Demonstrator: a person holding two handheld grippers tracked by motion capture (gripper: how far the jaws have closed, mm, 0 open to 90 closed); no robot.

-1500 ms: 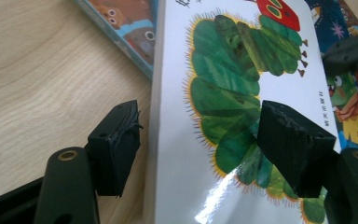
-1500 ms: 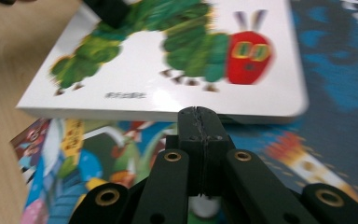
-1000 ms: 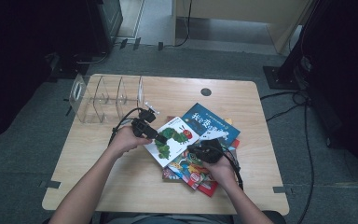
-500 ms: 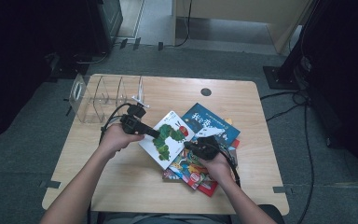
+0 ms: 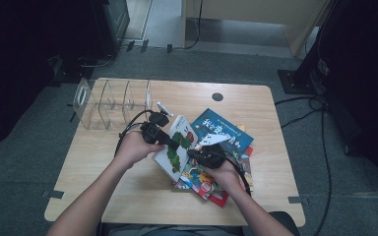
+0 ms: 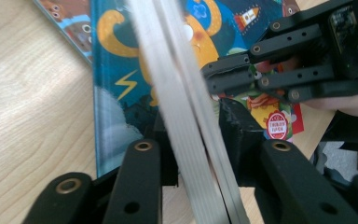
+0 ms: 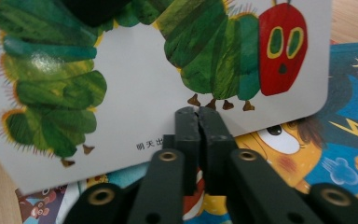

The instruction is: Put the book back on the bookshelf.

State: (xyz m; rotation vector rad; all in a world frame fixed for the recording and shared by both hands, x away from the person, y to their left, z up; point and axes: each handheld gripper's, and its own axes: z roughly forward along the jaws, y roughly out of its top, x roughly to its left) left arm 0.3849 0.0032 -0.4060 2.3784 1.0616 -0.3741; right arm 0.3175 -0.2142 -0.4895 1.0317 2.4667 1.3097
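White caterpillar board book (image 5: 176,147) is gripped edge-on by left hand-held gripper (image 5: 173,142), tilted up; right hand-held gripper (image 5: 195,155), jaws closed & empty, sits just beside its lower edge.

The place looks like a lab or recording studio rather than a home. A small wooden counter (image 5: 128,196) stands alone on grey carpet (image 5: 24,162), tape marks at its edges, with black equipment stands (image 5: 315,64) and cables (image 5: 325,147) around it and dark curtaining at both sides.
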